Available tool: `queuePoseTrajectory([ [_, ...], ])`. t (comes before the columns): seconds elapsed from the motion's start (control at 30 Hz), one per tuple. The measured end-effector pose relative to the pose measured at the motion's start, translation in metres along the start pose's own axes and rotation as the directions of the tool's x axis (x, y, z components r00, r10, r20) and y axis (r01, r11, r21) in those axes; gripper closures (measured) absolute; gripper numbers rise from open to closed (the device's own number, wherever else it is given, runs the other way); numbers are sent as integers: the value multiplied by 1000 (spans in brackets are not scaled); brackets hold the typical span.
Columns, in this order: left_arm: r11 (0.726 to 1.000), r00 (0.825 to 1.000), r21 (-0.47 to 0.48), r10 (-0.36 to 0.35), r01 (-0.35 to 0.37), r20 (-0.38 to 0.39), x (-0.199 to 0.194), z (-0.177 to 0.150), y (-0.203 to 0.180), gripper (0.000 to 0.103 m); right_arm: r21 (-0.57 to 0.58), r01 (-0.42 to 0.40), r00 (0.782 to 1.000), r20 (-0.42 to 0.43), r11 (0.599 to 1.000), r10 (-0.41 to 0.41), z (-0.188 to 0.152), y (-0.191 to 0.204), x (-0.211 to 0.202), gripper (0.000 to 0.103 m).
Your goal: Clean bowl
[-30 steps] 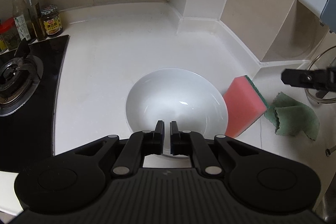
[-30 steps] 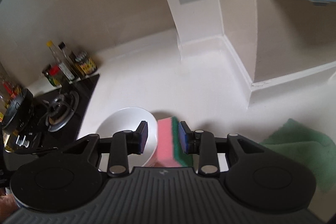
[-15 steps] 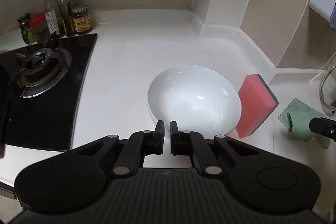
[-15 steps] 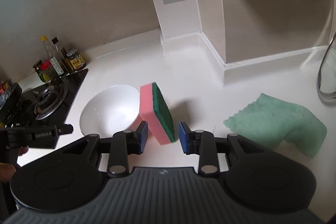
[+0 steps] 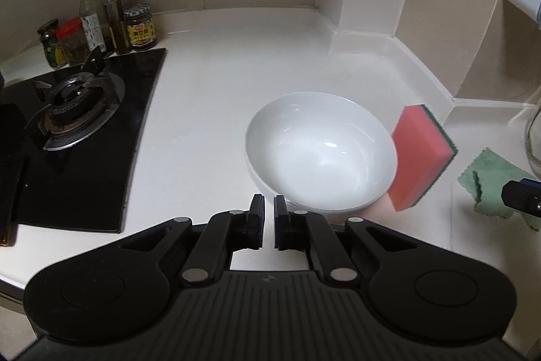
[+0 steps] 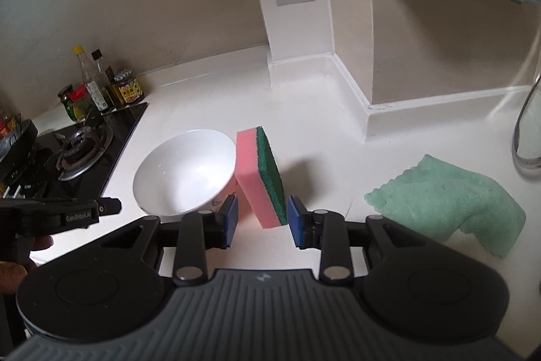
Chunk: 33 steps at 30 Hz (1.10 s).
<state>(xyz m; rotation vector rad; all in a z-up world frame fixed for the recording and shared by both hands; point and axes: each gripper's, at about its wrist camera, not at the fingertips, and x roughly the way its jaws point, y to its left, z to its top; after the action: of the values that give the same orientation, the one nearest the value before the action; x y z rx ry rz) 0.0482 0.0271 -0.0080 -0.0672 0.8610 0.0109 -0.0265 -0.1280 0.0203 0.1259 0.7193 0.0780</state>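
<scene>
From my left wrist camera, the left gripper [image 5: 267, 219] is pinched nearly closed on nothing, just short of the white bowl [image 5: 321, 154] on the counter [image 5: 209, 110]. A pink sponge [image 5: 419, 154] leans on the bowl's right rim; gas stove [image 5: 77, 110] to the left.

On the right wrist camera, my right gripper [image 6: 262, 219] is spread wide (empty), sponge [image 6: 260, 175] just ahead, green cloth [image 6: 449, 195] to its right.

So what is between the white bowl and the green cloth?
The sponge, standing on edge and leaning against the bowl. Between sponge and cloth the counter is bare, as the right wrist view shows.
</scene>
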Motion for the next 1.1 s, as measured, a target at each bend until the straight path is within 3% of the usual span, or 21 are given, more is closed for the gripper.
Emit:
queuePoseTrajectory([
  [0.47,999,1000,-26,-21,21,19,1,-1,8,100,-17,-4,1000,-14,1000,3,-3,6,7,75],
  [0.63,991,993,-91,-92,98,76,-7,2,15,100,-25,6,1000,-7,1000,-7,-3,7,6,75],
  [0.73,984,984,-68,-156,162,82,-12,5,12,100,-31,13,1000,-3,999,-13,-2,8,5,75],
  [0.83,997,997,5,-74,74,22,-11,8,0,100,-33,19,1000,4,999,-19,-2,7,5,75],
  [1.1,989,993,-90,-116,115,-2,-12,6,6,100,-40,30,1000,5,999,-30,-2,7,4,75],
])
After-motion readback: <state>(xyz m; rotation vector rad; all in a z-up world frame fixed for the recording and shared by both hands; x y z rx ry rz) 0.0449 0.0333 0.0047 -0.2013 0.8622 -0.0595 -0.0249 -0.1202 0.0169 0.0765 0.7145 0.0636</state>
